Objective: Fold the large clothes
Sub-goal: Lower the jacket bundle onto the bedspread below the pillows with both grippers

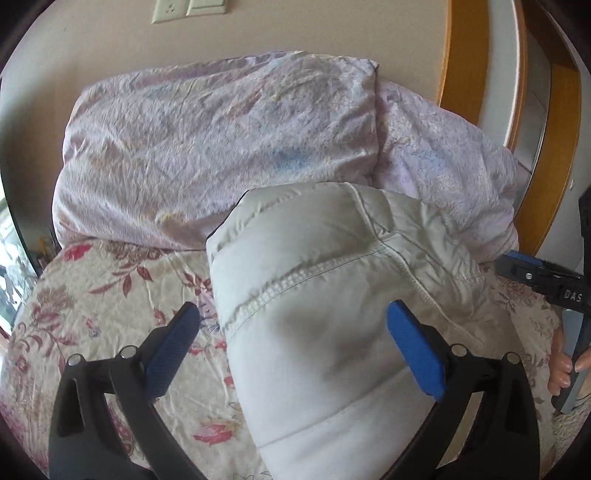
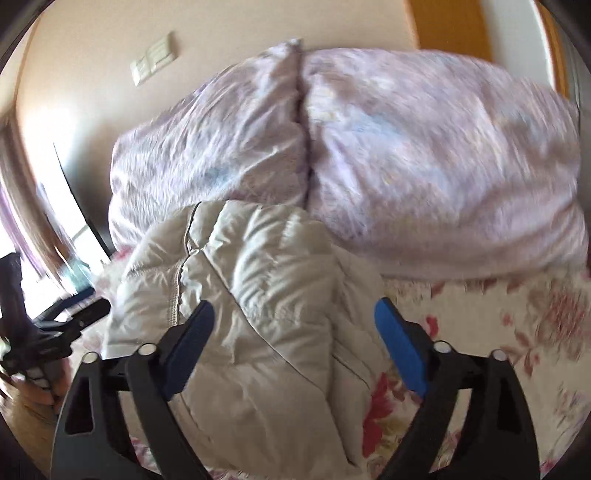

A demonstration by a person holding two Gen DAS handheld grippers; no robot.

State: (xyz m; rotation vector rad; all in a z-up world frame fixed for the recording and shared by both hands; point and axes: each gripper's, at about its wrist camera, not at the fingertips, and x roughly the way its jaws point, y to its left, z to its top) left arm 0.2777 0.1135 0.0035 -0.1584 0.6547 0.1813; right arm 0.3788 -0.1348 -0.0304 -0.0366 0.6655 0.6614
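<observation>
A cream padded jacket (image 1: 314, 258) lies bunched in a thick fold on the floral bedsheet (image 1: 110, 295). In the left wrist view my left gripper (image 1: 293, 310) hovers over the jacket's near end. Its blue pads stand wide apart: the left one is over the sheet, the right one over the cloth, neither pressing. In the blurred right wrist view the jacket (image 2: 258, 258) lies under my right gripper (image 2: 295, 308), whose jaws are also apart with no grip on the cloth. The right gripper's tip (image 1: 535, 273) shows at the left view's right edge.
A rumpled lilac duvet (image 1: 221, 147) is piled against the beige wall behind the jacket. A wooden door frame (image 1: 461, 55) stands at the right and wall switches (image 1: 188, 9) above. A hand (image 1: 565, 369) holds the right gripper. The floral sheet (image 2: 498, 314) spreads to the right.
</observation>
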